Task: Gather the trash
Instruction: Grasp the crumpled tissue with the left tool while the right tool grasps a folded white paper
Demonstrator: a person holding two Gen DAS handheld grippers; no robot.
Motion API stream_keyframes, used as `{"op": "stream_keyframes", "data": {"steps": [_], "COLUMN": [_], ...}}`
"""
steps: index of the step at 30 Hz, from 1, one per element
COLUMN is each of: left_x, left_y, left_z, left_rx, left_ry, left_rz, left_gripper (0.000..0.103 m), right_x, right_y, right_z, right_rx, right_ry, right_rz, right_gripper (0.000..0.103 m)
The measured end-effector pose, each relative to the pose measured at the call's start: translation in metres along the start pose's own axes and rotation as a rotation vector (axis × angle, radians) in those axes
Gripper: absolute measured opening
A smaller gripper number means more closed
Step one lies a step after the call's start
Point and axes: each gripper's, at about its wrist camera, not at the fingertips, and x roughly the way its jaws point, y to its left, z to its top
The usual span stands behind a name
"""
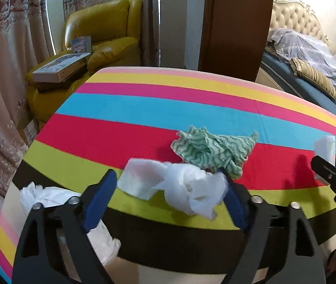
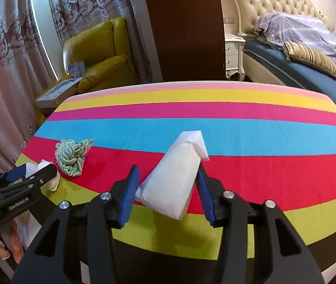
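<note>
On the striped table [image 2: 238, 127] three pieces of trash lie within reach, and each claw has taken one on. The right claw [image 2: 168, 182] holds a folded white tissue [image 2: 175, 179] between its blue pads, jaws drawn fairly narrow against the paper's two sides; the tissue stands up in a stiff, tilted wedge over the red and lime stripes, which suggests the grip bears its weight, not the table. The left claw [image 1: 170, 187] is wider, its jaws set either side of a crumpled white tissue [image 1: 177, 187] lying on the lime stripe near the table's front edge. The right-hand pad touches the wad's ragged end, while the left-hand pad stands apart from the flatter end, so I judge this a grasp not yet made. The claw comes in low and slanted, likely so the pads can pinch the soft paper from the sides without flattening it. Just behind that tissue, on the red stripe, sits a green-and-white rag [image 1: 212, 151], untouched by either claw. A white plastic bag [image 1: 49, 194] lies at the table's near left corner, beside the left claw, probably where the trash is meant to go.
</note>
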Motion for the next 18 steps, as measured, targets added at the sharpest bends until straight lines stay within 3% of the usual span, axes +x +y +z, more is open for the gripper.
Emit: {"op": "stream_keyframes", "data": {"steps": [5,9,11,18], "left_x": [0.005,0.014,0.014,0.005], "left_y": [-0.014,-0.014,-0.015,-0.011], "left_z": [-0.006,-0.006,-0.007,-0.010], "left_rx": [0.098,0.102,0.103,0.082], "left_ry": [0.010,0.054,0.050,0.009], "left_rz": [-0.005,-0.021,-0.051,-0.121], "left_gripper": [0.061,0.055,0.042,0.037], "right_x": [0.003,0.003,0.003,0.003], "right_y": [-0.001,0.000,0.000,0.000], "right_z": [0.000,0.000,0.000,0.000], "right_rx": [0.012,0.011,0.011,0.013], "right_ry": [0.014,0.017,0.020,0.024], "right_rz": [0.015,0.019,0.020,0.019], "right_gripper": [0.047,0.047,0.047,0.047]}}
